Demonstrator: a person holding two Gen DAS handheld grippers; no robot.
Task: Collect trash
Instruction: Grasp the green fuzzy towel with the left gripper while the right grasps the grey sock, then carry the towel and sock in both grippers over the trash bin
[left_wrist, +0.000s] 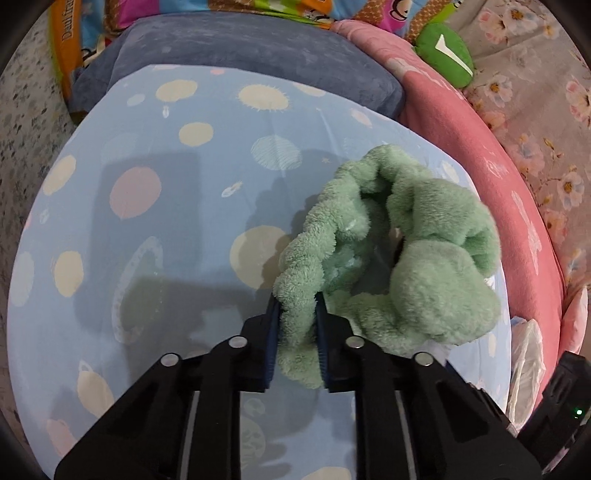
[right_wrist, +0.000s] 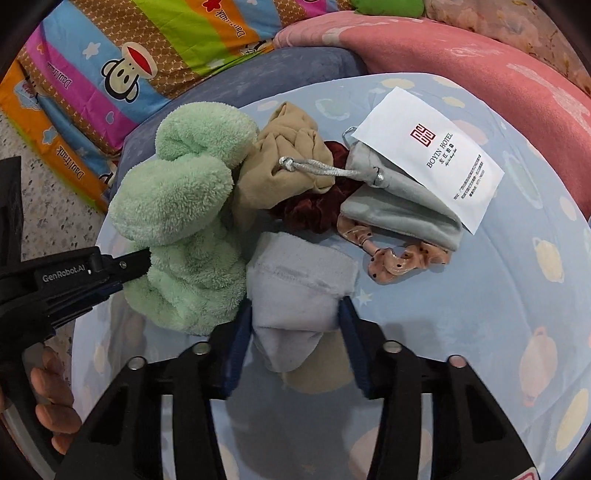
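A fluffy mint-green cloth (left_wrist: 413, 251) lies bunched on the pale blue planet-print sheet (left_wrist: 155, 192). My left gripper (left_wrist: 295, 310) is shut on its near edge, and the pile bulges out between the blue pads. In the right wrist view the same green cloth (right_wrist: 184, 206) sits at the left, with the left gripper (right_wrist: 138, 267) biting into it from the side. My right gripper (right_wrist: 295, 306) is shut on a pale lilac-grey cloth (right_wrist: 295, 280), with a pad pressing on each side of it.
Behind the lilac cloth lie a tan cloth (right_wrist: 291, 147), a dark red scrunchie (right_wrist: 314, 210), a grey drawstring pouch (right_wrist: 399, 206), a white hotel sachet (right_wrist: 432, 155) and a pink dotted scrunchie (right_wrist: 399, 258). A pink blanket (right_wrist: 443, 48) borders the sheet. A hand (right_wrist: 51, 395) shows at the lower left.
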